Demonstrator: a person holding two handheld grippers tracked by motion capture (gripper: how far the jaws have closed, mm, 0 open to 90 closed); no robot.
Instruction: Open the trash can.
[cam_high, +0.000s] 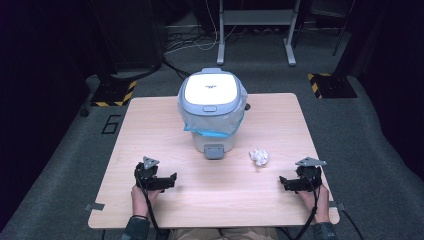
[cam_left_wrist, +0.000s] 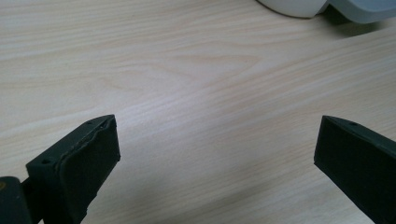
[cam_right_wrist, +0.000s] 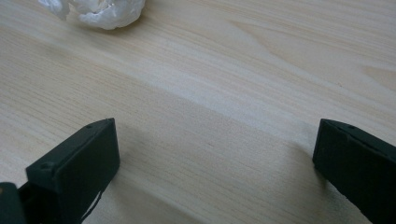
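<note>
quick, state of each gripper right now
Left gripper: open, holding nothing, jaws wide apart above the table.
Right gripper: open, holding nothing, crumpled paper ball lies ahead, untouched.

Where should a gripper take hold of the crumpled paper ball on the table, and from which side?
Grip the paper ball across its middle, probably with the right gripper, coming from the near right. It lies loose on the table, beside the bin, lumpy all round.
</note>
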